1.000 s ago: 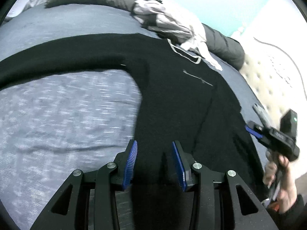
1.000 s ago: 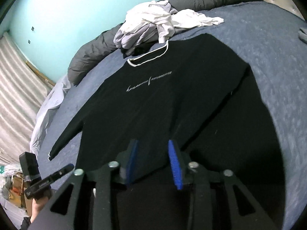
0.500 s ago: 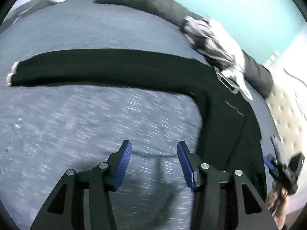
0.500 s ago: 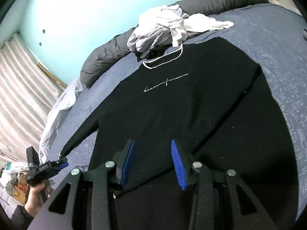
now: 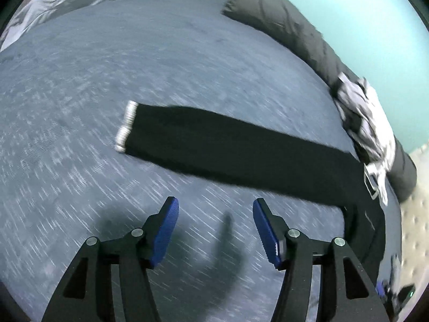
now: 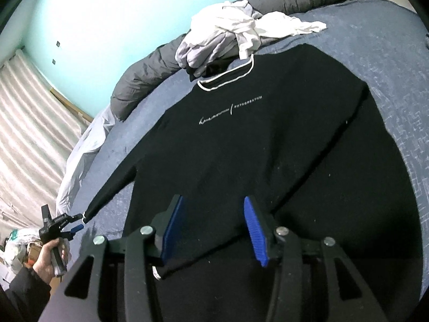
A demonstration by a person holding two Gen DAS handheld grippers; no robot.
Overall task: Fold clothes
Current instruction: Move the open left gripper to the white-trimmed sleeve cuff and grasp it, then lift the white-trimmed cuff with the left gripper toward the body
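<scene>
Black sweater (image 6: 254,139) flat on bed (image 5: 187,53), both claws, left (image 5: 214,230) and right (image 6: 214,230), spread, low above it.

A black long-sleeved sweatshirt (image 6: 241,145) with white-trimmed collar lies flat, chest up, on the blue bed (image 6: 396,61), one sleeve (image 5: 228,147) stretched sideways.
</scene>
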